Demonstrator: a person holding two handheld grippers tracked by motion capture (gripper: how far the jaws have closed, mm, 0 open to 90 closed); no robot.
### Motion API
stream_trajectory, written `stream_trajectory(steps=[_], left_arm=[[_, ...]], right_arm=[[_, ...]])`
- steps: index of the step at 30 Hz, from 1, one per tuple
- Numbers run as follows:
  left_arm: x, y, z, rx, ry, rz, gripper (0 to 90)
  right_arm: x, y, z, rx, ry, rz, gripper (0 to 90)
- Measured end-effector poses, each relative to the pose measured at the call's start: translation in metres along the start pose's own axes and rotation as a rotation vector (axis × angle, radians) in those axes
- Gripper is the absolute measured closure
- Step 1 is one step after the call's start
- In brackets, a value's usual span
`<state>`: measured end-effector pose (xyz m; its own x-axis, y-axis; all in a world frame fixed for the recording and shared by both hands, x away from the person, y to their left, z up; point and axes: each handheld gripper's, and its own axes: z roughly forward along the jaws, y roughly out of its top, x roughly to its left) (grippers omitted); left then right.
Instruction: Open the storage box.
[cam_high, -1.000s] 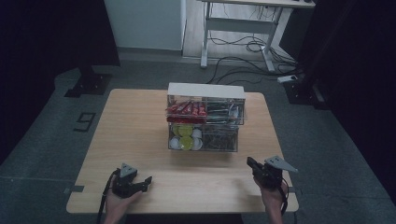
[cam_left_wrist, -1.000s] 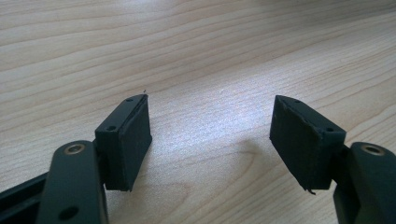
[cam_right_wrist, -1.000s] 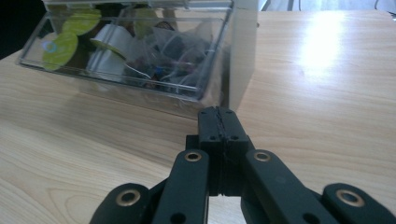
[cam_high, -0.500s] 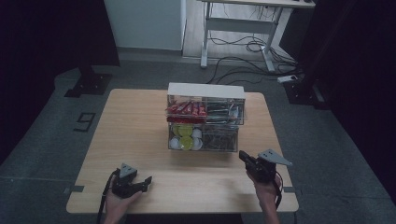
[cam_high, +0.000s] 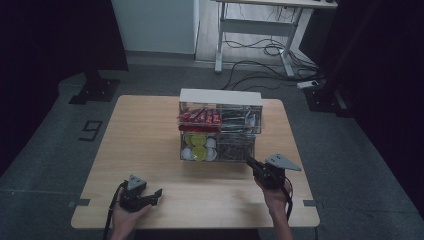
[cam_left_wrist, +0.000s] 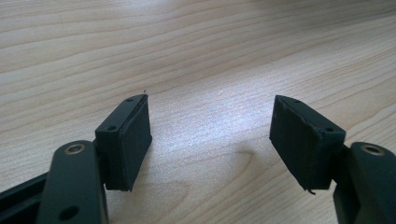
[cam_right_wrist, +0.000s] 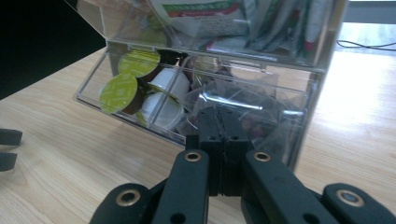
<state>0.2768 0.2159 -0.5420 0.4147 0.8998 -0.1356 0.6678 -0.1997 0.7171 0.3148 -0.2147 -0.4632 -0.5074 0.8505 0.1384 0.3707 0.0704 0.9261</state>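
A clear two-tier organizer (cam_high: 220, 127) stands mid-table with red packets and sachets on top, green and white capsules (cam_high: 196, 148) and clear-wrapped items below. My right gripper (cam_high: 251, 163) is shut with nothing in it, its tips close to the organizer's lower right bin. In the right gripper view the joined jaws (cam_right_wrist: 222, 125) point at that bin's front, beside the capsules (cam_right_wrist: 140, 93). My left gripper (cam_high: 156, 195) rests low at the table's front left, open. The left gripper view has its two pads (cam_left_wrist: 133, 135) wide apart over bare wood.
The wooden table (cam_high: 145, 135) has free surface to the left of and in front of the organizer. A white desk frame (cam_high: 260, 25) and floor cables lie beyond the table's far edge. Dark floor surrounds the table.
My right gripper has moved forward and left from the table's front right toward the organizer's lower right bin. The left gripper has stayed put.
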Motion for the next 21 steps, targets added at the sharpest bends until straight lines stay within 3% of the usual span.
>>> stream_trajectory(steps=[13, 21], left_arm=[[0.002, 0.000, 0.000, 0.000, -0.003, -0.001, 29.2], [0.002, 0.000, -0.001, 0.000, -0.002, -0.004, 29.2]], right_arm=[[0.012, 0.004, 0.024, 0.013, 0.035, -0.006, 89.2], [0.014, -0.003, 0.033, 0.030, 0.042, 0.004, 89.2]])
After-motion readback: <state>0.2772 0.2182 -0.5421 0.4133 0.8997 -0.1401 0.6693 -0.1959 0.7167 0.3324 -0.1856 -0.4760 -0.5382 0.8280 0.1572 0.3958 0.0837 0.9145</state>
